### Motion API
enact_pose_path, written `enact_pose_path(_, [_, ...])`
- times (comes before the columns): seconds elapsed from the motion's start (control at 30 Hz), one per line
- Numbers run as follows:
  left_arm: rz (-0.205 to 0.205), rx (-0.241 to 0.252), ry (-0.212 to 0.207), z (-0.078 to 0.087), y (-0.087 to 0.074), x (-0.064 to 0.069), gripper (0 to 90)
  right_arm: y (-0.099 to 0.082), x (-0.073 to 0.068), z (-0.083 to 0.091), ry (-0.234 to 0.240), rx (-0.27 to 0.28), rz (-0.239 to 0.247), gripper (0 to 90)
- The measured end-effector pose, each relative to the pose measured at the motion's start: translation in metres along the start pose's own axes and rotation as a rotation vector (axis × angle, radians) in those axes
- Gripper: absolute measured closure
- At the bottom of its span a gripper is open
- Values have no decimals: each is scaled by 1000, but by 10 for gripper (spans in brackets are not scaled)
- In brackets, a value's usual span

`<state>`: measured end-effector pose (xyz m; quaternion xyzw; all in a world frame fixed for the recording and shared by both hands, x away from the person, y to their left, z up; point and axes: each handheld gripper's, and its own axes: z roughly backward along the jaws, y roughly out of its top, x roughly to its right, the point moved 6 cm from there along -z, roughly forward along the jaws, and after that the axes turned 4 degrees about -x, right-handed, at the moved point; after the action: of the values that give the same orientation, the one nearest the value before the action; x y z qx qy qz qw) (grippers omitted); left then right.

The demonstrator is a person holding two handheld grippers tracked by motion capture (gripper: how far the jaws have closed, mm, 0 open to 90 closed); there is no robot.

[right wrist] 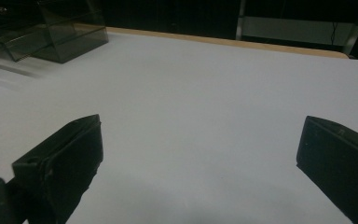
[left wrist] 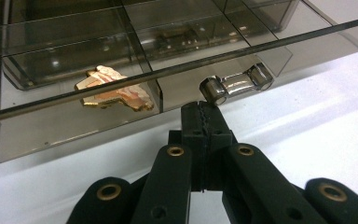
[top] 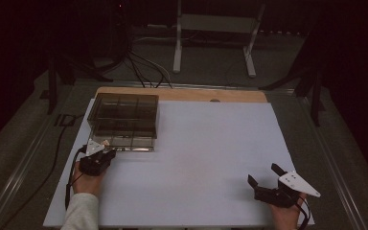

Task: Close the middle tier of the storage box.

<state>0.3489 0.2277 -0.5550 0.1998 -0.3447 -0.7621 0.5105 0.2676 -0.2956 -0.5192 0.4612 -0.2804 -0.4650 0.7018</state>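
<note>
The smoked clear organiser box point(top: 124, 122) sits at about ten o'clock on the white worktop point(top: 206, 163), its far side close to the worktop's wooden back edge. Through its tinted walls the compartments are hard to read: in the left gripper view a flat gold and pink piece point(left wrist: 114, 89) lies in a near compartment, partly crossed by the lid's front rim, and a darker brownish thing in a compartment behind it is too dim to name. The small metal latch point(left wrist: 235, 84) shows on the box's front wall.

The left claw point(left wrist: 204, 109) is pressed together with nothing between its tips, which sit just short of the latch; whether they touch it cannot be told. In the high view the left claw point(top: 106, 152) is at the box's near left corner, its tips hidden under the grey plate.

The right claw point(top: 263, 175) is spread wide and holds nothing, at about five o'clock near the worktop's front edge. Bare worktop lies from the centre to three o'clock, with the room beyond very dark.
</note>
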Motion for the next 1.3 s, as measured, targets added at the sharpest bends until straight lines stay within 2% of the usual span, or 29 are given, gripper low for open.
enact_pose_path(0.3, [11,8,17,-1,7,-2,900,0,0,0,-1,0,-2,7])
enact_pose_path(0.5, [32,17,34,-1,7,-6,900,0,1,0,-1,1,-2,7])
enact_pose_path(0.83, [54,31,37,0,9,-12,900,0,0,0,-1,0,-2,7])
enact_pose_path(1.3, [52,35,39,0,13,-12,900,0,0,0,0,0,-1,7])
